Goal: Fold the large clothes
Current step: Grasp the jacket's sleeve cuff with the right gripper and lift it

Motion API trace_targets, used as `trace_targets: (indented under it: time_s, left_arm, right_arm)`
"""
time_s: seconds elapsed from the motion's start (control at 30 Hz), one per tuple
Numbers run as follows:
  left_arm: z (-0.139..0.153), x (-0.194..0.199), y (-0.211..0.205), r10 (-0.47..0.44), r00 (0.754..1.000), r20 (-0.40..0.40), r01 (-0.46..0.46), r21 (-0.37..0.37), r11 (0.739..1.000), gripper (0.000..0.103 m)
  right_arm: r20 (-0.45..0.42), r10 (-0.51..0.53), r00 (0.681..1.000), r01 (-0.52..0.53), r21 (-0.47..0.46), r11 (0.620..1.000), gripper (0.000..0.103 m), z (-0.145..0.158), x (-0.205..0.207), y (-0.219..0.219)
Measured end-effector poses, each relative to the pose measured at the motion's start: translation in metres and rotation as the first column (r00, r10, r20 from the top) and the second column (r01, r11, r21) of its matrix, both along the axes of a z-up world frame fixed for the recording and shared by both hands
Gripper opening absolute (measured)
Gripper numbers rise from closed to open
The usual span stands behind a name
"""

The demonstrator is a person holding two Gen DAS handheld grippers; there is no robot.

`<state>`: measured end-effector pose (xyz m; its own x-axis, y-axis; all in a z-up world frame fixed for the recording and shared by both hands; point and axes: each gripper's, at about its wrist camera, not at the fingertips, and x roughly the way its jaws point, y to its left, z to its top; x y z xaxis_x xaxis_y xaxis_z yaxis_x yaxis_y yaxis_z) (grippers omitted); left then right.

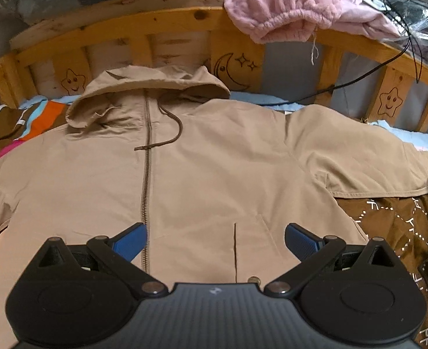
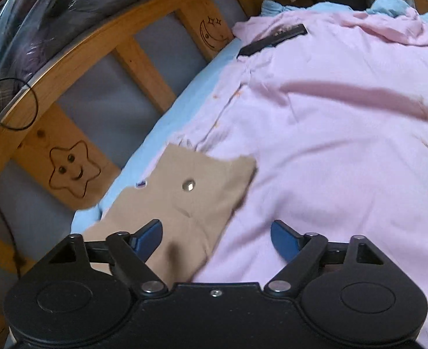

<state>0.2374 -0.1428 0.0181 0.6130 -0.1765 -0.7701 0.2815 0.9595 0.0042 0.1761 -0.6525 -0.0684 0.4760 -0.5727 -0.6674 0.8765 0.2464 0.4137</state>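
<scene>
A tan hooded zip jacket (image 1: 202, 157) lies front-up and spread flat on the bed, with its hood (image 1: 155, 87) toward the wooden rail. One sleeve (image 1: 359, 157) stretches out to the right. My left gripper (image 1: 216, 241) hovers open over the jacket's lower front, between the zipper and a pocket slit, with nothing between its blue pads. In the right wrist view, the tan sleeve cuff (image 2: 196, 197) with a metal snap (image 2: 189, 185) rests on pink cloth. My right gripper (image 2: 216, 232) stands open just above the cuff's near part, its left pad (image 2: 150, 232) over the tan fabric and not pressing it.
A wooden bed rail (image 1: 161, 26) carved with stars and a moon runs behind. A fluffy pink garment (image 1: 283, 8) hangs over it, and a black cable (image 1: 359, 78) trails down. Brown patterned blanket (image 1: 394, 232) lies at right. A black flat object (image 2: 272, 39) rests on the pink cloth (image 2: 330, 145).
</scene>
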Motion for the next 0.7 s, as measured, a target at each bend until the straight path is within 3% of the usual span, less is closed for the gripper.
trace_targets:
  time_s: [0.03, 0.1, 0.17, 0.23, 0.3, 0.4, 0.47, 0.5, 0.53, 0.57, 0.6, 0.7]
  left_arm:
    - [0.001, 0.002, -0.001, 0.000, 1.000, -0.001, 0.000, 0.005, 1.000, 0.102]
    - [0.004, 0.004, -0.001, 0.005, 1.000, 0.007, -0.005, 0.013, 1.000, 0.100]
    - [0.008, 0.007, 0.003, 0.014, 1.000, 0.010, -0.014, 0.000, 1.000, 0.094]
    - [0.013, 0.011, 0.014, 0.041, 0.999, 0.012, -0.041, -0.047, 0.998, 0.093]
    - [0.019, 0.013, 0.028, 0.081, 0.996, 0.026, -0.078, -0.100, 0.992, 0.093]
    - [0.030, 0.018, 0.053, 0.134, 0.990, 0.044, -0.125, -0.164, 0.978, 0.093]
    - [0.040, 0.020, 0.068, 0.156, 0.986, 0.055, -0.143, -0.193, 0.971, 0.093]
    - [0.045, 0.021, 0.077, 0.166, 0.984, 0.066, -0.149, -0.211, 0.966, 0.093]
    - [0.051, 0.020, 0.086, 0.179, 0.980, 0.081, -0.157, -0.228, 0.961, 0.093]
    - [0.056, 0.019, 0.095, 0.195, 0.976, 0.097, -0.166, -0.245, 0.955, 0.093]
    - [0.062, 0.018, 0.104, 0.211, 0.971, 0.112, -0.177, -0.258, 0.950, 0.094]
    - [0.075, 0.013, 0.133, 0.265, 0.953, 0.147, -0.216, -0.286, 0.934, 0.095]
  right_arm:
    - [-0.008, -0.003, 1.000, 0.003, 0.001, 1.000, 0.060, -0.001, 0.003, -0.003]
    - [-0.021, -0.008, 1.000, 0.008, 0.002, 1.000, 0.020, 0.000, 0.005, -0.008]
    - [0.012, -0.011, 1.000, 0.011, -0.006, 1.000, 0.006, 0.004, 0.002, -0.008]
    - [0.059, 0.004, 0.998, 0.000, -0.066, 0.998, 0.002, 0.017, -0.004, -0.001]
    - [0.100, 0.075, 0.992, -0.054, -0.204, 0.978, 0.001, 0.047, -0.003, 0.021]
    - [0.131, 0.128, 0.983, -0.090, -0.263, 0.961, 0.000, 0.068, 0.002, 0.037]
    - [0.164, 0.259, 0.952, -0.182, -0.379, 0.907, 0.000, 0.104, 0.017, 0.074]
    - [0.164, 0.259, 0.952, -0.182, -0.379, 0.907, 0.000, 0.104, 0.017, 0.074]
    - [0.184, 0.367, 0.912, -0.254, -0.448, 0.857, 0.000, 0.126, 0.028, 0.105]
    - [0.184, 0.367, 0.912, -0.254, -0.448, 0.857, 0.000, 0.126, 0.028, 0.105]
    - [0.191, 0.427, 0.884, -0.296, -0.478, 0.827, 0.000, 0.136, 0.034, 0.124]
    - [0.191, 0.625, 0.757, -0.437, -0.563, 0.701, 0.000, 0.161, 0.053, 0.195]
